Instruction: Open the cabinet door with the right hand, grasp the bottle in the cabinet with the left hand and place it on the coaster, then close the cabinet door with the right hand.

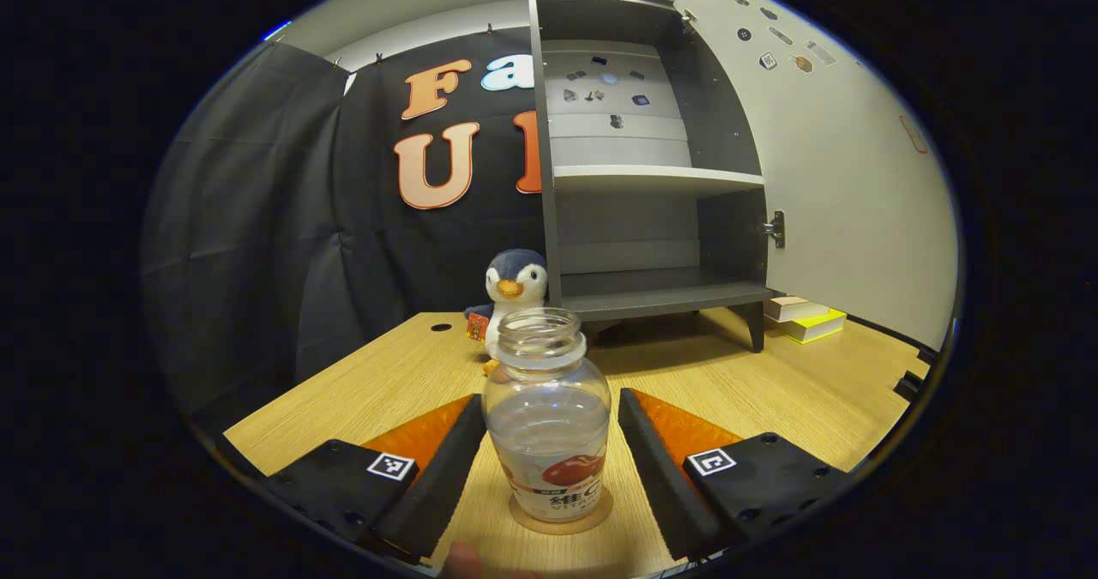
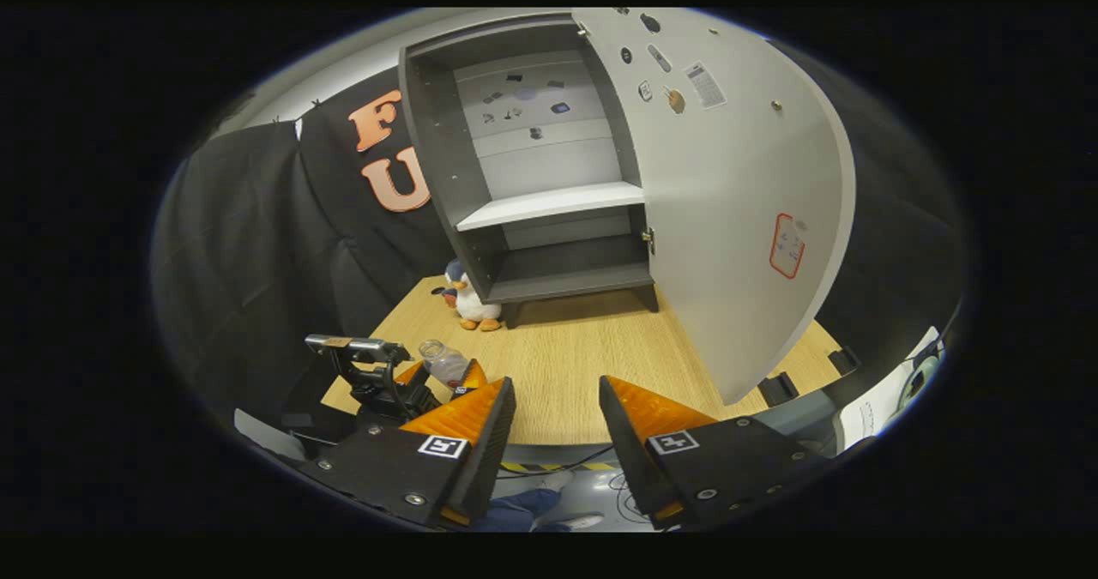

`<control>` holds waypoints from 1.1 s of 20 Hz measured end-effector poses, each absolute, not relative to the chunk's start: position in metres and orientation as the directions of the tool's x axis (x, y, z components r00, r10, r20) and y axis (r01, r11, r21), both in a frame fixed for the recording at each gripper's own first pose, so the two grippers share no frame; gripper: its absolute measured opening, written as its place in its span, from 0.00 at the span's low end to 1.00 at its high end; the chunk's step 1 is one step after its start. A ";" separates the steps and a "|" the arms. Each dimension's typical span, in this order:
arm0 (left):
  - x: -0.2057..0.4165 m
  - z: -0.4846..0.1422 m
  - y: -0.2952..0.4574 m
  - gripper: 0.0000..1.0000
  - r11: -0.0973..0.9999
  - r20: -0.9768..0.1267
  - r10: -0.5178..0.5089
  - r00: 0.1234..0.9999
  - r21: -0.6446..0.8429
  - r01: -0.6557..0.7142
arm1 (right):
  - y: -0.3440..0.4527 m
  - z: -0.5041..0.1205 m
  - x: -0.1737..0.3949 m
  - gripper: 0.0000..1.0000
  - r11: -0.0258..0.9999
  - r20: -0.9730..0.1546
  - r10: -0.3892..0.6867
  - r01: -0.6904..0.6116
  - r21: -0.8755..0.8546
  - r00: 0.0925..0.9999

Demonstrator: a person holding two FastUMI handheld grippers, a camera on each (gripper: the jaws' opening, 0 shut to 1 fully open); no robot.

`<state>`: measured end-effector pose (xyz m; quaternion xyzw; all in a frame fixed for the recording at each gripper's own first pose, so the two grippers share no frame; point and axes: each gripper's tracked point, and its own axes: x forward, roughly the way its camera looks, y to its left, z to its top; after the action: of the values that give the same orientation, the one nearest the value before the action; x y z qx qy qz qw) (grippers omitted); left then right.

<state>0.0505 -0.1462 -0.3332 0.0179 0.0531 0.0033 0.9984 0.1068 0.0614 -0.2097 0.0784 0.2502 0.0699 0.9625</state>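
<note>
Bottle (image 1: pixel 549 425) stands upright on the coaster (image 1: pixel 562 523) on the tabletop (image 1: pixel 798 390), in front of the cabinet (image 1: pixel 643 176) whose door (image 1: pixel 849 176) we see swung wide, between our left gripper's (image 1: pixel 549 455) parted, untouching fingers, while our right gripper (image 2: pixel 556 429) gapes empty.

A plush penguin (image 1: pixel 515 292) sits upright on the wooden table (image 1: pixel 798 390), near its back edge. Two stacked books (image 1: pixel 805 317), the lower one yellow-edged, lie farther right on the same table.

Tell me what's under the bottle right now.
A round coaster lies under the bottle on the table; just its rim shows, since the bottle covers its middle.
</note>
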 end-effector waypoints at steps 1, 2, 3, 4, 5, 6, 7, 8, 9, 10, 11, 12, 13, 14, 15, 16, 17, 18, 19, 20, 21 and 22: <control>0.050 -0.328 -0.146 1.00 0.999 -0.103 0.010 0.995 0.038 -0.007 | 0.061 -0.209 0.105 0.62 0.978 -0.469 0.175 -0.096 0.187 0.866; 0.048 -0.324 -0.145 0.99 0.999 -0.100 0.012 0.995 0.037 -0.008 | 0.061 -0.208 0.103 0.62 0.977 -0.466 0.175 -0.096 0.189 0.867; 0.047 -0.318 -0.145 1.00 0.999 -0.096 0.010 0.995 0.037 -0.007 | 0.063 -0.206 0.101 0.62 0.976 -0.460 0.179 -0.099 0.193 0.870; 0.046 -0.311 -0.146 1.00 0.999 -0.090 0.009 0.996 0.038 -0.006 | 0.064 -0.202 0.099 0.62 0.975 -0.454 0.184 -0.104 0.196 0.872; 0.045 -0.304 -0.144 1.00 0.999 -0.082 0.013 0.997 0.044 -0.010 | 0.063 -0.199 0.097 0.62 0.975 -0.448 0.187 -0.108 0.195 0.874; 0.043 -0.296 -0.144 0.99 0.999 -0.073 0.011 0.997 0.047 -0.007 | 0.062 -0.195 0.094 0.62 0.975 -0.441 0.186 -0.111 0.191 0.878; 0.040 -0.288 -0.145 1.00 0.999 -0.063 0.007 0.998 0.048 -0.004 | 0.061 -0.192 0.091 0.62 0.975 -0.434 0.188 -0.114 0.190 0.881; 0.037 -0.279 -0.146 0.99 0.999 -0.054 0.005 0.999 0.051 -0.002 | 0.061 -0.187 0.089 0.63 0.975 -0.426 0.189 -0.116 0.192 0.885; 0.033 -0.269 -0.147 1.00 0.999 -0.042 0.003 0.999 0.051 0.000 | 0.059 -0.182 0.086 0.63 0.974 -0.414 0.188 -0.115 0.193 0.891; 0.031 -0.257 -0.148 0.98 0.999 -0.032 -0.001 0.999 0.052 0.003 | 0.056 -0.175 0.083 0.62 0.974 -0.401 0.187 -0.115 0.196 0.897; 0.028 -0.245 -0.151 0.99 0.998 -0.024 -0.006 1.000 0.055 0.008 | 0.054 -0.168 0.080 0.63 0.973 -0.385 0.185 -0.114 0.200 0.904; 0.024 -0.233 -0.152 0.99 0.998 -0.016 -0.012 1.000 0.058 0.013 | 0.052 -0.159 0.079 0.63 0.973 -0.366 0.183 -0.114 0.203 0.912; 0.022 -0.221 -0.155 0.99 0.998 -0.013 -0.021 1.000 0.062 0.022 | 0.049 -0.149 0.077 0.63 0.972 -0.345 0.180 -0.113 0.206 0.921; 0.018 -0.212 -0.155 0.99 0.998 -0.015 -0.025 1.000 0.065 0.026 | 0.045 -0.139 0.077 0.63 0.971 -0.326 0.178 -0.113 0.209 0.928; 0.015 -0.200 -0.158 0.99 0.998 -0.013 -0.037 0.999 0.057 0.037 | 0.042 -0.129 0.076 0.63 0.971 -0.308 0.176 -0.113 0.212 0.935; 0.011 -0.188 -0.160 0.99 0.998 -0.008 -0.045 0.999 0.042 0.046 | 0.039 -0.116 0.076 0.63 0.970 -0.280 0.176 -0.118 0.212 0.944; 0.008 -0.177 -0.162 0.99 0.998 -0.007 -0.053 0.999 0.026 0.053 | 0.036 -0.103 0.077 0.64 0.970 -0.257 0.177 -0.125 0.208 0.950; 0.004 -0.170 -0.163 0.99 0.998 -0.010 -0.060 0.998 0.008 0.060 | 0.029 -0.092 0.079 0.64 0.973 -0.236 0.170 -0.124 0.196 0.957; 0.001 -0.161 -0.165 0.99 0.998 -0.013 -0.066 0.998 -0.011 0.066 | 0.024 -0.082 0.080 0.64 0.975 -0.214 0.162 -0.124 0.182 0.963; -0.001 -0.154 -0.166 0.99 0.997 -0.017 -0.071 0.997 -0.026 0.070 | 0.017 -0.070 0.081 0.64 0.978 -0.192 0.155 -0.123 0.170 0.969; -0.002 -0.146 -0.167 0.99 0.997 -0.016 -0.075 0.997 -0.033 0.075 | 0.010 -0.059 0.081 0.64 0.980 -0.172 0.148 -0.120 0.159 0.974; -0.002 -0.141 -0.167 0.99 0.997 -0.022 -0.077 0.997 -0.028 0.076 | -0.001 -0.049 0.083 0.64 0.983 -0.156 0.134 -0.111 0.149 0.979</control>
<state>-0.0022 -0.1671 -0.1408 -0.0135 0.0117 -0.0383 0.9991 0.0825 -0.0007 -0.0494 0.0701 0.0832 0.0618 0.9921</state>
